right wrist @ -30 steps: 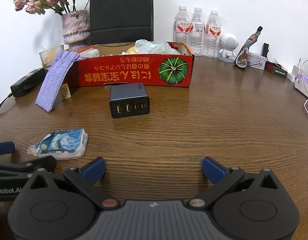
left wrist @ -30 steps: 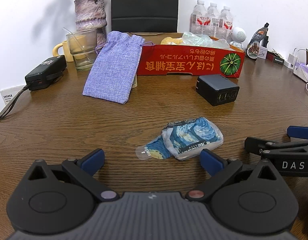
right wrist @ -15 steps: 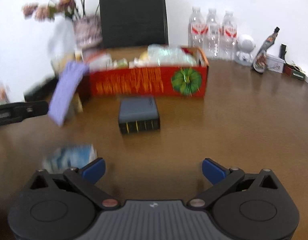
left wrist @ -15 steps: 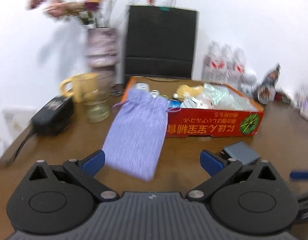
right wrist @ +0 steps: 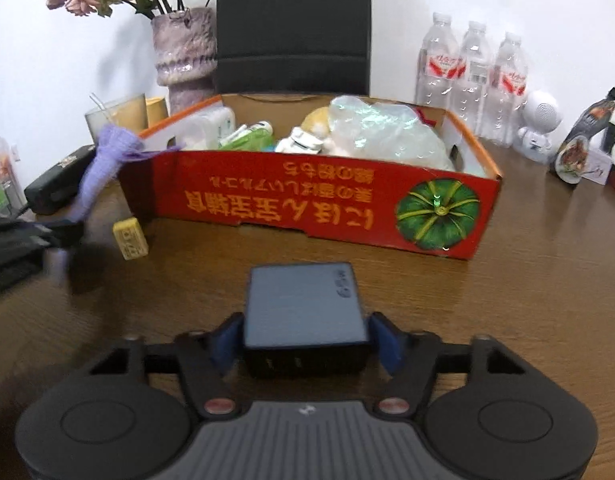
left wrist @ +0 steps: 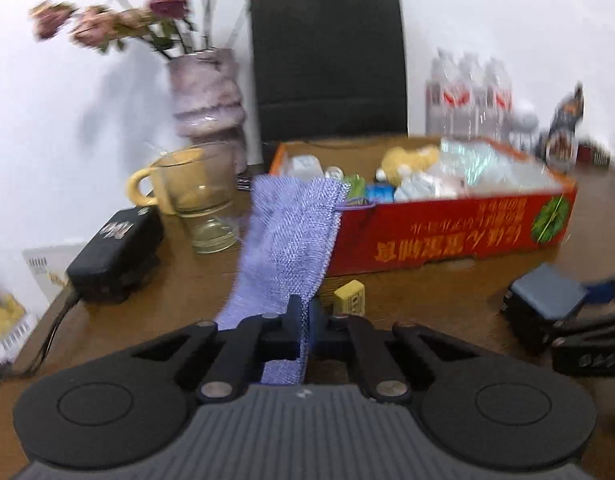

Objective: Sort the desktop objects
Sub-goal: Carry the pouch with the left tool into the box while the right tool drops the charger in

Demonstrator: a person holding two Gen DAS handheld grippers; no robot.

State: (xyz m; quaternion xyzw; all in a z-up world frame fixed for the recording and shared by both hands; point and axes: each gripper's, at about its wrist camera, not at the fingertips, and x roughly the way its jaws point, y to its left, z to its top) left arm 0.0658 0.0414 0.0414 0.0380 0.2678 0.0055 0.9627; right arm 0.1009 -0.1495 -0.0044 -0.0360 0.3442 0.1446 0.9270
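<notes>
The left claw (left wrist: pixel 305 322) is clamped tight on the lower edge of the purple fabric pouch (left wrist: pixel 291 232), whose top leans against the near left corner of the red cardboard box (right wrist: pixel 307 200). A small yellow block (right wrist: pixel 130 239) lies on the bench (right wrist: pixel 527 280) at the pouch's 3 o'clock, just beside it. The right claw (right wrist: pixel 305 340) is closing around the dark charger (right wrist: pixel 303 304), its blue pads at the charger's 9 and 3 o'clock sides; the charger sits on the bench at the box's 6 o'clock.

Home desk: flower vase (right wrist: pixel 184 52), water bottles (right wrist: pixel 471 76) (white wall behind).
</notes>
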